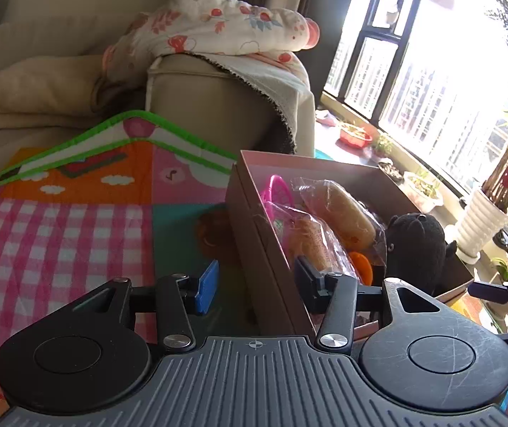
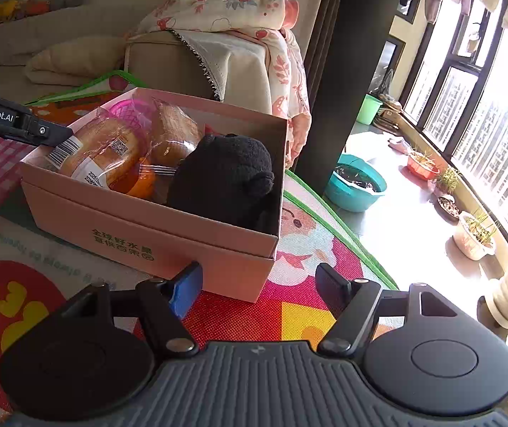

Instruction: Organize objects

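Note:
A pink cardboard box [image 2: 154, 245] stands on a colourful play mat [image 2: 289, 306]. It holds wrapped bread rolls [image 2: 104, 149], a black plush toy [image 2: 225, 174], a pink plastic basket [image 2: 129, 110], an orange piece and a fork [image 2: 158, 169]. In the left wrist view the box [image 1: 264, 284] shows with the bread [image 1: 339, 213] and the plush toy [image 1: 417, 245]. My left gripper [image 1: 257, 284] is open, its jaws astride the box's near wall. It also shows in the right wrist view [image 2: 15, 121]. My right gripper [image 2: 261, 288] is open and empty, just before the box's corner.
A beige sofa [image 1: 211, 99] with a floral blanket [image 1: 225, 21] stands behind the mat. A brown round object [image 1: 215, 231] lies on the mat left of the box. Plant pots [image 2: 474, 235], a teal basin [image 2: 357, 185] and a green bucket [image 2: 369, 108] stand by the window.

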### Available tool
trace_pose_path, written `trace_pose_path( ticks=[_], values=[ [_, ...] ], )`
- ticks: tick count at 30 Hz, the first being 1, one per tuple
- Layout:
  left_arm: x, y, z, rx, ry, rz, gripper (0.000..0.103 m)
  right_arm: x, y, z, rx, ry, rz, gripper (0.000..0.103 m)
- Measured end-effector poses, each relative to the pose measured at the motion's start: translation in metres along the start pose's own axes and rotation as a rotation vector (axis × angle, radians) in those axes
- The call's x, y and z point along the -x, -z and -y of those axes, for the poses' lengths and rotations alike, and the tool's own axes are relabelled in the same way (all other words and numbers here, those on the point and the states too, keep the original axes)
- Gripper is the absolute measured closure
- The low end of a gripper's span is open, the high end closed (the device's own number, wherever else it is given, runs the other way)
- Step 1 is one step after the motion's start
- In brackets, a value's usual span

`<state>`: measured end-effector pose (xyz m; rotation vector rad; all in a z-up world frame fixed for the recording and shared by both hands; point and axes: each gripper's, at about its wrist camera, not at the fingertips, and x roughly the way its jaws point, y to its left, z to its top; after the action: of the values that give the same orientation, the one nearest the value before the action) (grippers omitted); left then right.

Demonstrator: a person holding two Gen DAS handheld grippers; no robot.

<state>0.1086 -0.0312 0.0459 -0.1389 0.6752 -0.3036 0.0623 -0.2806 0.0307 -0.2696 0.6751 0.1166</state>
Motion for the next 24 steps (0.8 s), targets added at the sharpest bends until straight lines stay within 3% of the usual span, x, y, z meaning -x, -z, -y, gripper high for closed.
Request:
trace_pose_path(
  ticks=[3,8,13,17,24],
  values=[
    [0.007,0.002,-0.005,-0.038,-0.013,0.004,0.036,-0.001,-0.006,-0.014,0.023,-0.037,0.016,0.032],
    [0.012,-0.004,-0.033,-0.053,-0.154,0.057,0.032,-0.016,-0.031,-0.048,0.019,-0.101,0.035,0.032],
    [-0.002,-0.019,-0.094,0.005,-0.263,0.092,0.002,-0.030,-0.057,-0.091,0.073,-0.117,0.073,0.032],
    [-0.002,-0.023,-0.116,0.055,-0.204,0.088,0.002,-0.037,-0.068,-0.101,0.091,-0.078,0.076,0.032],
    [-0.010,-0.015,-0.110,0.046,-0.214,0.095,0.003,-0.036,-0.066,-0.093,0.064,-0.026,0.049,0.028]
  ],
)
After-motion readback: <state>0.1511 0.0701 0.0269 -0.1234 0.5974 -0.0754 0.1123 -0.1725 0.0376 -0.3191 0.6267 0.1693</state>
